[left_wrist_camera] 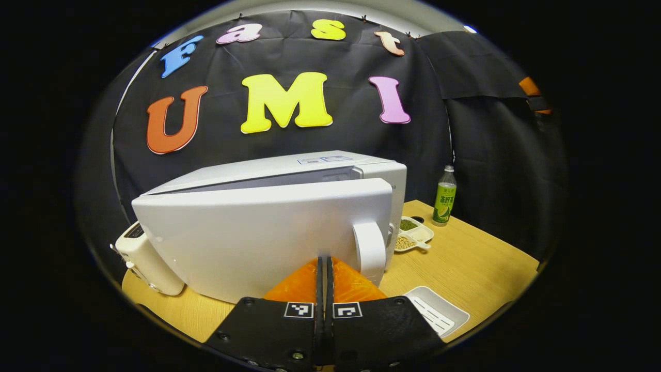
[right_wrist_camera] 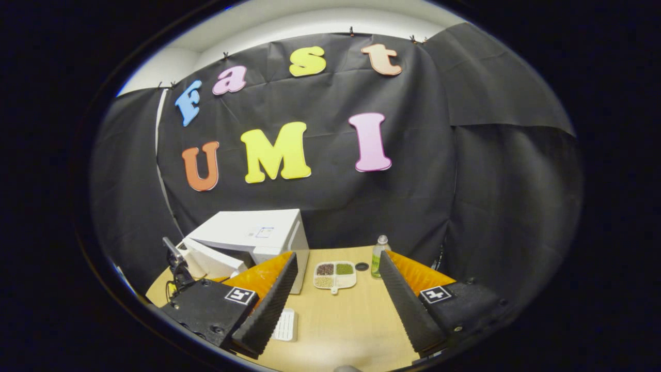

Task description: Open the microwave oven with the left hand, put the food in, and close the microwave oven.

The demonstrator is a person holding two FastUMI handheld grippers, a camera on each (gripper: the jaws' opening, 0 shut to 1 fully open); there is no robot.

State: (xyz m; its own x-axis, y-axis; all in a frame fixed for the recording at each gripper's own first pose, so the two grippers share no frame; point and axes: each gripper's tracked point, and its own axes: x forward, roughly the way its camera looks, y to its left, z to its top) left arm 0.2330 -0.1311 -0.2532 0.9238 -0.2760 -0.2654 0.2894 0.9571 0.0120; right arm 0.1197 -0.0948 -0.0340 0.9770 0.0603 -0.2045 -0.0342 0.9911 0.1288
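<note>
One microwave oven (left_wrist_camera: 268,227) stands on the counter (left_wrist_camera: 465,263), its door a little ajar. The left tool (left_wrist_camera: 325,281), its fingers closed together on nothing, is just before the door, near the handle (left_wrist_camera: 369,250). Right of the oven lie one divided dish (right_wrist_camera: 334,274) with three compartments of grains and one bottle (right_wrist_camera: 379,256). The right tool (right_wrist_camera: 335,299) hangs wide open above the counter.

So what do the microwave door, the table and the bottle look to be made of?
Microwave door: probably smooth white plastic, from its soft, even sheen. Table: wood or wood-look laminate, showing pale grain lines; which one is unclear. Bottle: clear plastic by the look, with a green label wrapped around it.
</note>
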